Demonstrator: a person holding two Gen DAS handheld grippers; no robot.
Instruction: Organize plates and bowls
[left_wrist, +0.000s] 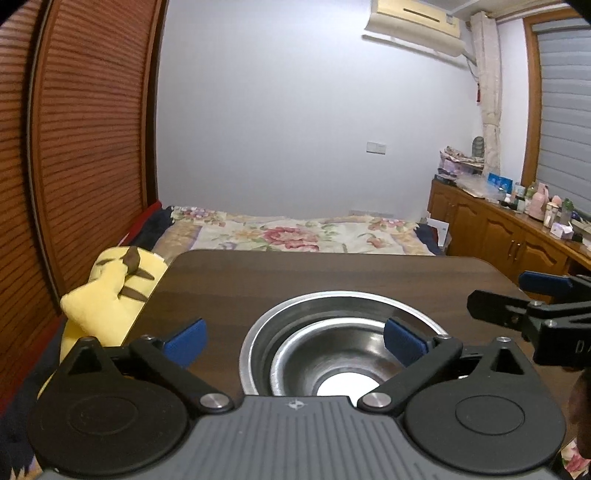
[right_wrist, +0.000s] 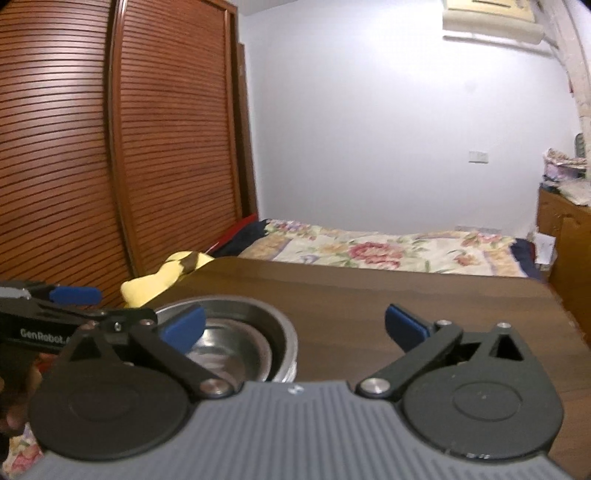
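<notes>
Both jaws gaping wide, gripping nothing: left gripper (left_wrist: 295, 341) hovering over nested steel bowls (left_wrist: 343, 354), right gripper (right_wrist: 293, 328) sitting right of them.

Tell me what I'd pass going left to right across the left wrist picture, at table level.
Yellow plush toy with brown stripes → dark wooden table → nested shiny steel bowls → the other hand's black tongs with blue pads → wooden cabinet with cluttered top.

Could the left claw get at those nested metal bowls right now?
Probably yes: the left claw is open, nothing between it and the nested metal bowls on the table.
</notes>
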